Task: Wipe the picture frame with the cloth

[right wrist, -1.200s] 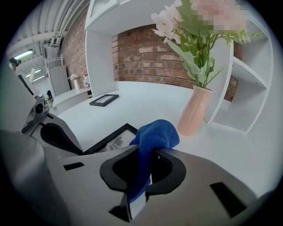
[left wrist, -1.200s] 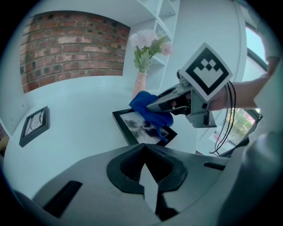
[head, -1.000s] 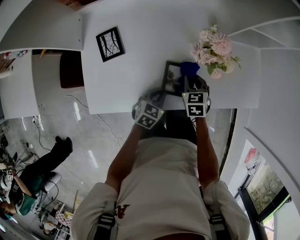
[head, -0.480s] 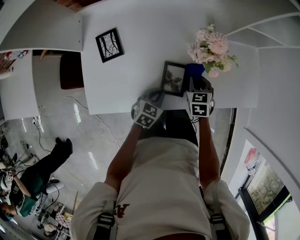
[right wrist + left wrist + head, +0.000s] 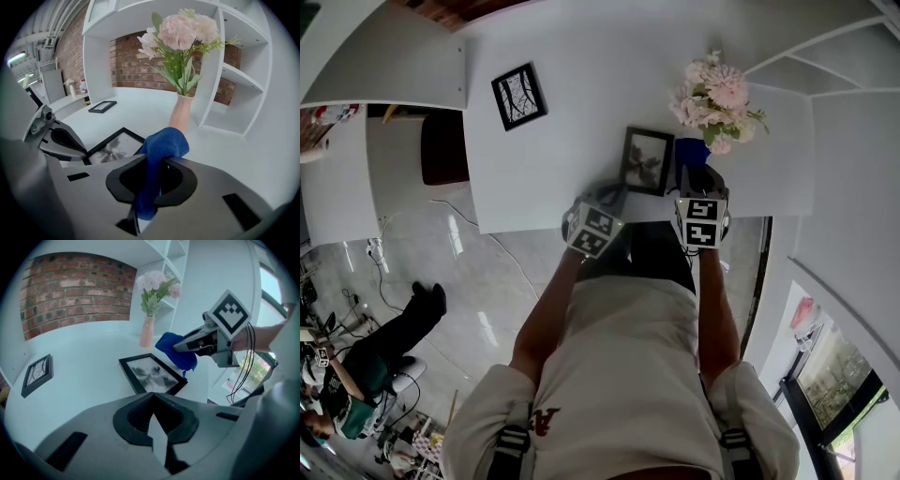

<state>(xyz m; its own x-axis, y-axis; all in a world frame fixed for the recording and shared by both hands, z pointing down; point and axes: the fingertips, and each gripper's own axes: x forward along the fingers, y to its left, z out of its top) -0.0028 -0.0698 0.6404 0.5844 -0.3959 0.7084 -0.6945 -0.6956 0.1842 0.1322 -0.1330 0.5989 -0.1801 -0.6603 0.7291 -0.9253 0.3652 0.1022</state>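
Observation:
A black picture frame (image 5: 647, 161) with a grey print lies flat near the table's front edge; it also shows in the left gripper view (image 5: 152, 375) and the right gripper view (image 5: 112, 149). My right gripper (image 5: 692, 173) is shut on a blue cloth (image 5: 161, 150), which hangs just off the frame's right edge (image 5: 176, 351). My left gripper (image 5: 614, 192) sits at the frame's near left corner, jaws shut with nothing in them (image 5: 157, 437).
A pink vase (image 5: 183, 115) of flowers (image 5: 712, 94) stands right behind the cloth. A second black frame (image 5: 519, 96) lies far left on the white table (image 5: 572, 56). White shelves (image 5: 239, 75) rise at the right. The table edge runs just under both grippers.
My right gripper has carried the cloth to the right, off the picture frame, so the whole frame now shows. The left gripper has stayed put.

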